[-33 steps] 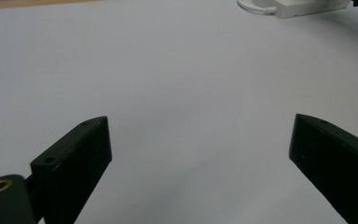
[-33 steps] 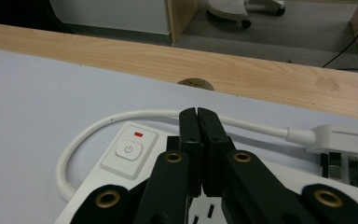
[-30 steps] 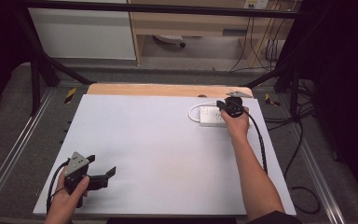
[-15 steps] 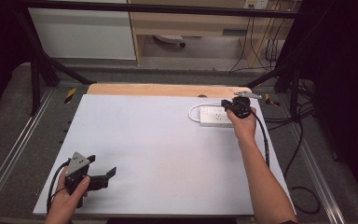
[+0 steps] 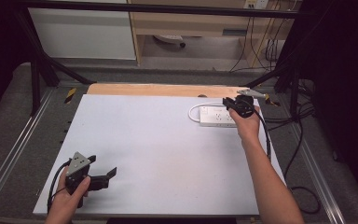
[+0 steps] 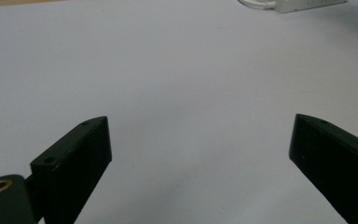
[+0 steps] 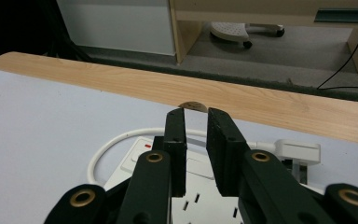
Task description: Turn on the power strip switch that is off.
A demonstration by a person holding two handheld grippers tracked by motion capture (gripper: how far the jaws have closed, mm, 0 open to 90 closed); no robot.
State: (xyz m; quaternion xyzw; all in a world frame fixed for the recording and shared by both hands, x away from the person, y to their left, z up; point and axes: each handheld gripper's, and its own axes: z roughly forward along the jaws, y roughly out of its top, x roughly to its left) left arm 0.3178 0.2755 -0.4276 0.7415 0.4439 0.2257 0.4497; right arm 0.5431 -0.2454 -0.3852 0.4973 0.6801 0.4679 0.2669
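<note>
A white power strip [image 5: 216, 116] lies at the table's far right, its white cord [image 7: 107, 149] looped at its left end and its plug [image 7: 298, 151] lying behind it. My right gripper [image 5: 227, 102] hovers just above the strip's right part and points toward the wooden far edge. Its jaws have just been opening and stand a narrow gap apart [image 7: 196, 116], with nothing between them. My left gripper [image 5: 103, 165] rests at the near left corner of the table, with wide open jaws [image 6: 200, 135] over bare white surface. The strip [image 6: 307, 4] shows far off in the left gripper view.
The white tabletop [image 5: 158, 140] has a wooden strip [image 5: 158, 89] along its far edge. Black frame bars and dark cables [image 5: 303, 140] run along the right side. Behind the table stand a white cabinet [image 5: 84, 32] and a wooden shelf unit [image 5: 191, 23].
My right hand has drifted a little to the right and upward over the power strip, and its jaws have parted slightly. The left hand has stayed where it was.
</note>
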